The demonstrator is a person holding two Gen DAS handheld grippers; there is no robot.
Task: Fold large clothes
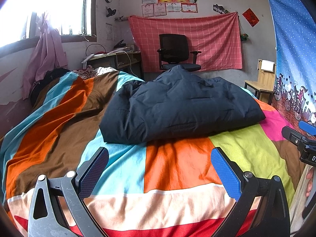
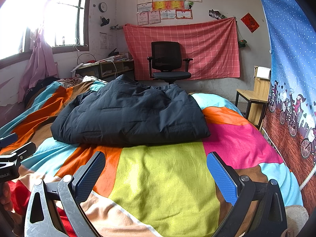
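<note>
bare bedspread (image 1: pixel 177 164) before folded jacket (image 1: pixel 177 106), curtain (image 2: pixel 292 79) rightward

A bed (image 1: pixel 59 118) fills the foreground, covered by a blanket (image 2: pixel 167 177) of bold colour blocks: orange, brown, turquoise, lime, pink, peach and red. A dark navy padded jacket (image 1: pixel 177 106), folded into a thick bundle, lies on the blanket near the middle. A floral-patterned cloth (image 1: pixel 86 73) is bunched at the bed's far end.

Dark navy quilted jacket (image 1: pixel 177 106) on a bedspread (image 1: pixel 177 165) blocked in orange, turquoise, brown, lime, pink, peach and red. Blue textured pads (image 2: pixel 221 175) on black gripper fingers. Behind, a black office chair (image 2: pixel 167 61) against pink-red cloth (image 2: pixel 207 47) with white checks; at right, a blue white-dotted curtain (image 2: pixel 290 45).
</note>
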